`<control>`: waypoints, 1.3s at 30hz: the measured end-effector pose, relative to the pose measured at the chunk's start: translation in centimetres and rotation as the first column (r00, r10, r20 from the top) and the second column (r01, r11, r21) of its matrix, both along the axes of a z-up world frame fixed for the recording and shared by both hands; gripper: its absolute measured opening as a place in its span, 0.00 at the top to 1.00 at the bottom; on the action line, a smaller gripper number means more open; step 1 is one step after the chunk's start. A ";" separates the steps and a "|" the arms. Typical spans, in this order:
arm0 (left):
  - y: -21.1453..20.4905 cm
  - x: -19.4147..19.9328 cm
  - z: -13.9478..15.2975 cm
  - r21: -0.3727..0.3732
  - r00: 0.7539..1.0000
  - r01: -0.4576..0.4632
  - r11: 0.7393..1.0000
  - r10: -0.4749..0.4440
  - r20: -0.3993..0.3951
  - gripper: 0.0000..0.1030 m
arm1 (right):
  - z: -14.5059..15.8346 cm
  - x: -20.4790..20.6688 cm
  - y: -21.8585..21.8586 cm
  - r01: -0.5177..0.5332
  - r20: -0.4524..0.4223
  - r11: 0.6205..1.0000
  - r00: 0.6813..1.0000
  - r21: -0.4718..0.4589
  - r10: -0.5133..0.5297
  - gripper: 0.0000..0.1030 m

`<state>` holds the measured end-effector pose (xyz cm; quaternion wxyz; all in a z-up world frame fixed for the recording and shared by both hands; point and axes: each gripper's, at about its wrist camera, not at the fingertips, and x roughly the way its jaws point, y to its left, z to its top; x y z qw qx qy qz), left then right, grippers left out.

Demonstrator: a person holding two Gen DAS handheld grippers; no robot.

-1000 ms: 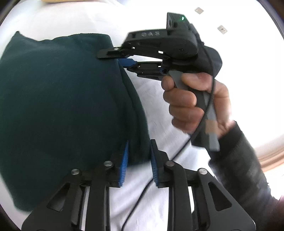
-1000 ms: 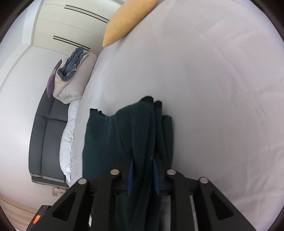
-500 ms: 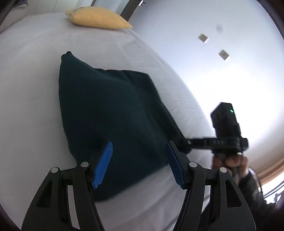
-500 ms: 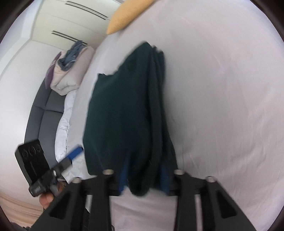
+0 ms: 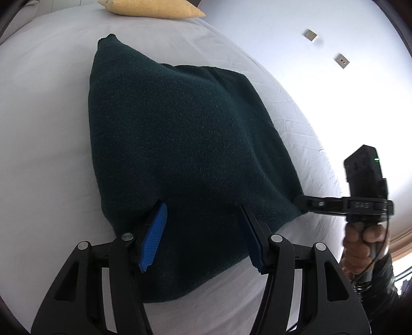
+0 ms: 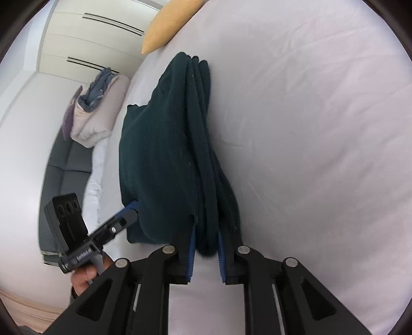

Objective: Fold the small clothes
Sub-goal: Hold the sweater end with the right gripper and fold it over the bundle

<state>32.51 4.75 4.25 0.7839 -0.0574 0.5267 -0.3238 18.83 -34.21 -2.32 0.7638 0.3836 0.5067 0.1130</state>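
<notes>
Two tongs | left tongs (image 5: 203, 232) spread wider than before | right tongs (image 6: 206, 253) still pinching sweater (image 5: 180, 144)

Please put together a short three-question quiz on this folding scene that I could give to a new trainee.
1. True or false: the left gripper is clamped on the dark green garment.
2. Which gripper has the stacked edge of the garment between its blue pads? A) left B) right C) neither
3. Fill in: the yellow pillow lies at the far end of the white ____.

Key
1. False: in the left wrist view its fingers stand wide apart over the cloth.
2. B: in the right wrist view the right gripper is closed on the folded layers at the near corner.
3. Bed.
</notes>
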 end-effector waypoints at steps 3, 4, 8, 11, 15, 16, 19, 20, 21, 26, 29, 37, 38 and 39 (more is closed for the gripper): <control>-0.4 -0.1 -0.1 0.005 1.000 0.001 1.000 -0.001 0.008 0.45 | 2.9 -1.3 -0.7 0.038 0.019 0.987 0.999 -0.154 -0.035 0.77; -1.6 -1.0 -1.1 0.004 1.000 0.000 1.000 0.000 0.010 0.45 | 4.2 -1.1 -0.7 0.049 0.045 0.981 0.998 -0.190 -0.041 0.77; -2.2 -1.4 -1.3 0.008 1.000 -0.007 1.000 0.007 0.010 0.45 | 6.6 1.1 0.3 0.030 0.121 0.987 0.993 -0.156 -0.011 0.77; -3.3 -2.1 -1.8 0.023 1.000 -0.003 1.000 0.002 0.018 0.45 | 5.8 3.7 2.4 -0.028 0.126 0.991 0.991 -0.133 0.045 0.77; -4.2 -3.2 -2.9 0.020 1.000 0.000 1.000 0.000 0.015 0.45 | 2.2 5.1 3.8 -0.049 0.044 0.992 0.998 -0.117 0.055 0.78; -4.1 -3.2 -2.9 0.017 1.000 0.001 1.000 -0.002 0.014 0.45 | 1.4 4.8 3.8 -0.047 0.044 0.992 0.998 -0.115 0.053 0.79; -3.9 -3.3 -2.1 0.004 1.000 0.000 1.000 0.000 0.004 0.45 | 0.7 2.9 2.8 -0.029 0.090 0.998 0.995 -0.059 0.034 0.80; -3.4 -3.2 -1.3 -0.012 1.000 -0.007 1.000 0.007 0.009 0.45 | 0.7 2.1 2.2 -0.022 0.100 0.999 0.995 -0.045 0.026 0.80; -2.8 -2.9 0.0 -0.029 0.999 -0.023 0.999 0.024 0.038 0.45 | 0.6 1.2 1.7 -0.019 0.110 0.999 0.994 -0.037 0.023 0.80; -0.5 0.9 2.5 -0.036 0.988 -0.123 0.992 0.126 0.090 0.45 | 2.3 -1.0 -0.5 0.017 0.152 0.999 0.988 -0.046 -0.010 0.70; -0.5 2.9 2.3 -0.062 0.986 -0.143 0.988 0.148 0.074 0.45 | 3.9 -0.6 -1.6 0.072 0.198 0.996 0.978 -0.055 -0.060 0.57; -6.9 6.1 0.6 0.039 0.991 -0.050 0.998 0.045 0.129 0.45 | 4.6 5.7 0.7 -0.004 0.262 0.999 0.965 0.035 -0.006 0.57; -7.1 6.7 -0.7 0.046 0.994 -0.065 0.997 0.060 0.092 0.45 | 4.2 6.4 0.7 -0.004 0.254 0.999 0.967 0.043 -0.007 0.57; -7.0 7.0 -1.7 0.048 0.994 -0.069 0.996 0.065 0.083 0.45 | 3.5 7.1 0.8 -0.003 0.236 0.999 0.972 0.045 -0.008 0.57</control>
